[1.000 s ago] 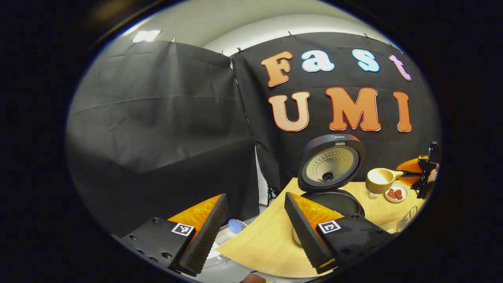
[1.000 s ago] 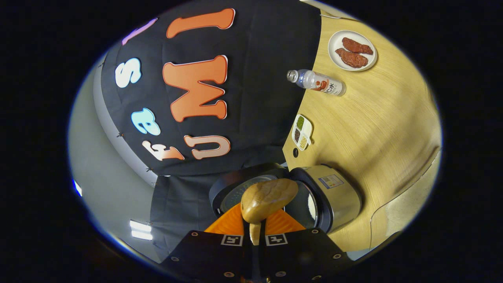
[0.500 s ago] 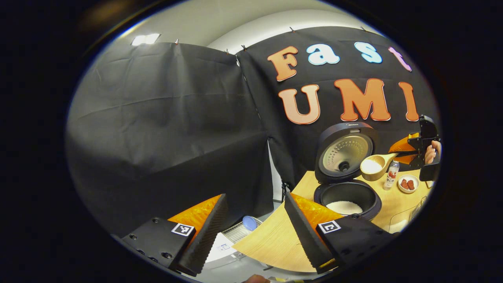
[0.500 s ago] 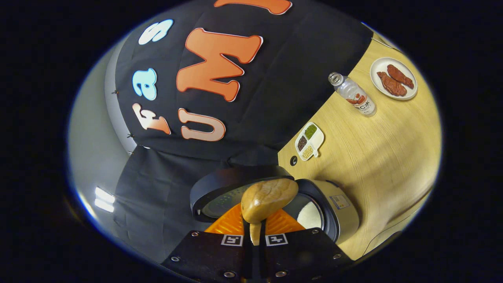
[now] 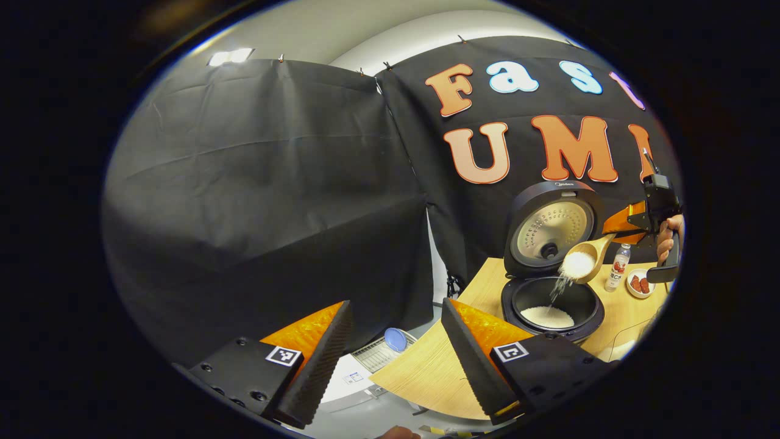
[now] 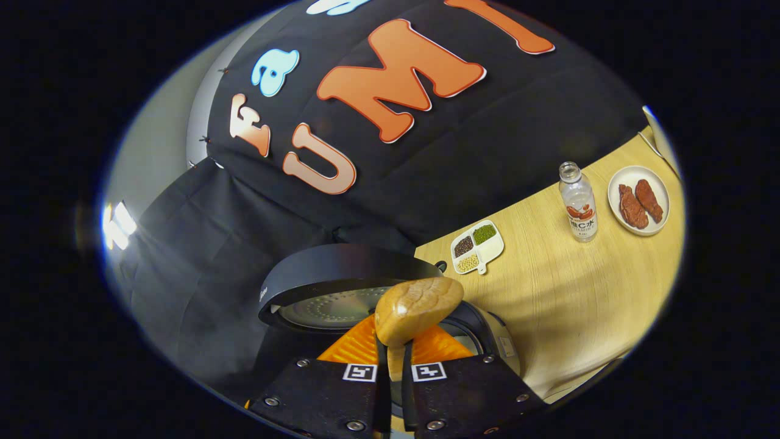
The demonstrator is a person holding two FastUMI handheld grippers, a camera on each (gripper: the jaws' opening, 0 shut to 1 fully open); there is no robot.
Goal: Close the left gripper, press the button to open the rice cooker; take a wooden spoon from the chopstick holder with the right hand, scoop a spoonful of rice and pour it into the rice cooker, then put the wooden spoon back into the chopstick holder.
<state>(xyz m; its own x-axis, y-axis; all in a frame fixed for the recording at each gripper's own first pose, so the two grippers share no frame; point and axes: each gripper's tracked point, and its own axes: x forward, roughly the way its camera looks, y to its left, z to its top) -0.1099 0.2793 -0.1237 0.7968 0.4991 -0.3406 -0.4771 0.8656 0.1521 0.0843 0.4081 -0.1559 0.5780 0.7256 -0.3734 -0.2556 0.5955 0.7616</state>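
- Rice cooker, round and dark with a pale body (image 5: 551, 305), stands open on the light wood-grain counter (image 5: 426, 372); its domed lid (image 5: 554, 225) is upright, the metal inner plate dotted with small holes.
- White rice (image 5: 548, 317) lies heaped in the black inner pot, and a thin stream of grains falls into it from the rounded, smooth-grained wooden spoon (image 5: 582, 262), tilted over the pot.
- Right gripper (image 5: 627, 222) has its jaws pressed together on the spoon's handle; in the right gripper view the bowl's back (image 6: 417, 308) sits just beyond the fingers (image 6: 356, 344).
- Left gripper (image 5: 396, 353) hangs off the counter's edge, jaws spread wide, holding nothing.
- Half a second ago the spoon was level and full beside the lid; now it is tipped and spilling, and the right gripper view has rolled closer to level.
- Farther along the counter: a clear plastic bottle (image 6: 579, 204), a round white plate with two reddish-brown pieces (image 6: 638, 200) and a small divided white dish of grains (image 6: 477, 247).
- Black cloth walls the booth.
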